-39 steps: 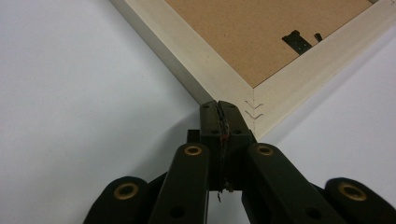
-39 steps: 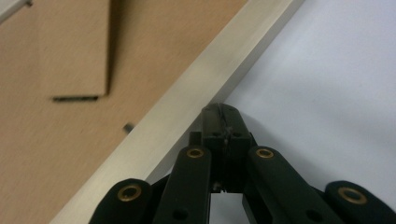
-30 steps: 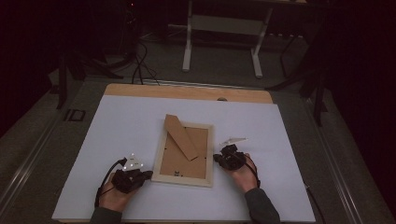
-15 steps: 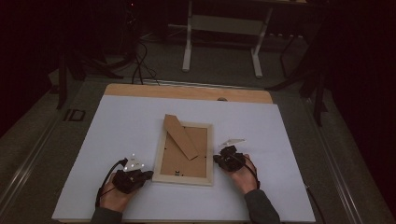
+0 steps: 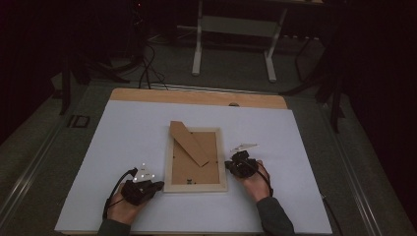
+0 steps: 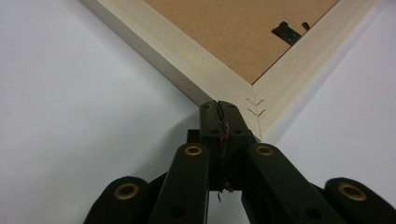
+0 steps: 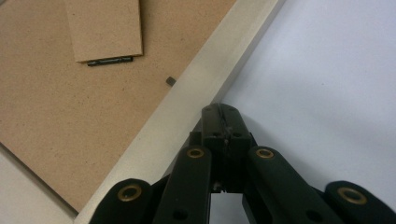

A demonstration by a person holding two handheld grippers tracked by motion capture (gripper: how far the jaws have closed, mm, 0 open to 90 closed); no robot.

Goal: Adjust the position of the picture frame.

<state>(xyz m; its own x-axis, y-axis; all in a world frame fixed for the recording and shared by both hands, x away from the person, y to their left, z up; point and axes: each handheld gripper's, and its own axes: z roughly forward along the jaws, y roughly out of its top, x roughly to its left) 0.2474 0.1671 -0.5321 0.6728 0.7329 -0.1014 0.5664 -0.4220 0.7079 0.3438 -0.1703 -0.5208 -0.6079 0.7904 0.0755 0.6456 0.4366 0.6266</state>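
A pale wooden picture frame (image 5: 195,187) lies face down on the white table top, its brown backing board (image 5: 194,160) up and its fold-out stand (image 5: 189,142) angled toward the far left. My left gripper (image 5: 158,186) is shut, its tips at the frame's near left corner (image 6: 254,100). My right gripper (image 5: 228,166) is shut too, tips against the outer edge of the frame's right rail (image 7: 196,100). Nothing sits between either pair of jaws. Small black clips (image 6: 286,32) and a tab (image 7: 171,80) show on the backing.
The white sheet (image 5: 123,142) covers a wooden table whose bare edge (image 5: 196,97) shows at the back. Beyond it are a dark floor with cables (image 5: 145,64) and a white stand's legs (image 5: 233,46).
Both hands have shifted only slightly; the frame lies where it was.
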